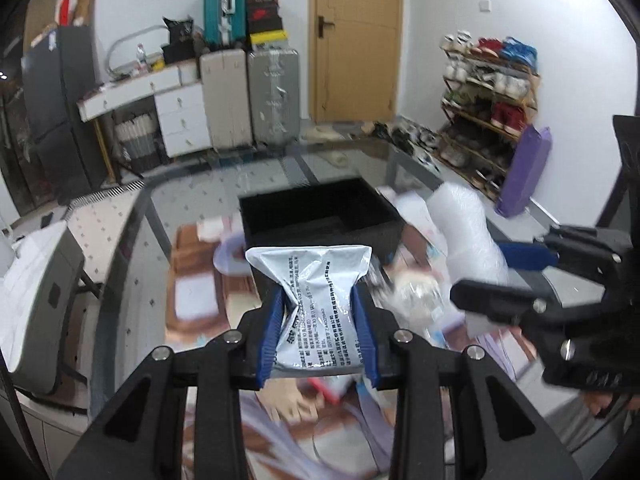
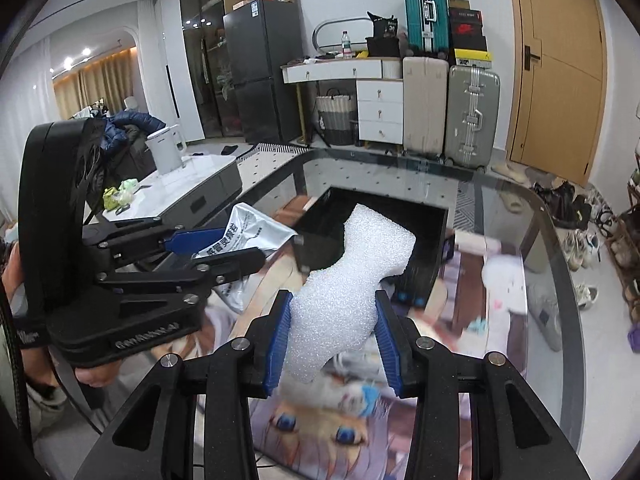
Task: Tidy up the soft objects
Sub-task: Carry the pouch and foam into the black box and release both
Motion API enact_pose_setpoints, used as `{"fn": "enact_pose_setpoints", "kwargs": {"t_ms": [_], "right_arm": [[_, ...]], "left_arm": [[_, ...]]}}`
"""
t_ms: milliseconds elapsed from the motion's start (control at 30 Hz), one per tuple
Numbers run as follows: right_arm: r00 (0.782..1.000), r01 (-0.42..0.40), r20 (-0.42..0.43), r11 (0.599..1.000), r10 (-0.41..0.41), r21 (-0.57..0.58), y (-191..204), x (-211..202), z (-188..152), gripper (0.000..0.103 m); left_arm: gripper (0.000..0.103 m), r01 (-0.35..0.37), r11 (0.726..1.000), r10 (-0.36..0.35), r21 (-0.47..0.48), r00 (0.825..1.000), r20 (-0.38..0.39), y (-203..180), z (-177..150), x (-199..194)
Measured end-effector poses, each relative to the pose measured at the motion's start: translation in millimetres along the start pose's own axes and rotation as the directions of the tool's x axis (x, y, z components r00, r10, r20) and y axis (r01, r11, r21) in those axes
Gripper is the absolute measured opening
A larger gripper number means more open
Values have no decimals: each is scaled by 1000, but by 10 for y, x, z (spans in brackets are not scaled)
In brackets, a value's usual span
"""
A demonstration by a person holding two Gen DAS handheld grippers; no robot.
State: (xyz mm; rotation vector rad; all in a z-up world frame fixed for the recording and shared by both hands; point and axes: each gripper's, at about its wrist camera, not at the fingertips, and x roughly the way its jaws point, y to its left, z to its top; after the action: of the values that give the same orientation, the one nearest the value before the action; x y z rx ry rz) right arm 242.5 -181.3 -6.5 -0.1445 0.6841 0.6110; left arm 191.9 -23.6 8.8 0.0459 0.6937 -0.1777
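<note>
My left gripper (image 1: 320, 300) is shut on a silver foil pouch (image 1: 316, 296) with black print, held above the glass table just short of the black open box (image 1: 320, 216). My right gripper (image 2: 332, 308) is shut on a white foam piece (image 2: 344, 292), also held above the table in front of the box (image 2: 372, 224). In the left wrist view the right gripper (image 1: 508, 280) is at the right with the foam (image 1: 468, 232). In the right wrist view the left gripper (image 2: 224, 248) is at the left with the pouch (image 2: 248, 236).
The glass table (image 2: 520, 216) lies over an anime-print mat (image 2: 320, 420). Small soft items (image 1: 416, 300) lie right of the box. Suitcases (image 1: 252, 96), white drawers (image 1: 180, 116), a shoe rack (image 1: 488, 112) and a door (image 1: 356, 40) stand behind.
</note>
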Motion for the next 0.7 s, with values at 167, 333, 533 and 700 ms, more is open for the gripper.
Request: {"fn": "enact_pose_setpoints", "kwargs": {"t_ms": [167,333,533,700], "right_arm": [[999,31,12,1000,-31,4,-150,211,258,41],[998,60,12,998,-60,26,-346,494,493,41],[998,63,-9,997,-63,50,-556,863,709,41],[995,87,-49,994,-84,62,-682,1187,821,41]], "left_arm": [[34,-12,1000,13,-11,1000,14,70,224,246],[34,-18,999,21,-49,998,58,209,456,417],[34,-40,996,42,-77,999,25,291,575,723],[34,-37,991,36,-125,999,-15,379,596,1014]]}}
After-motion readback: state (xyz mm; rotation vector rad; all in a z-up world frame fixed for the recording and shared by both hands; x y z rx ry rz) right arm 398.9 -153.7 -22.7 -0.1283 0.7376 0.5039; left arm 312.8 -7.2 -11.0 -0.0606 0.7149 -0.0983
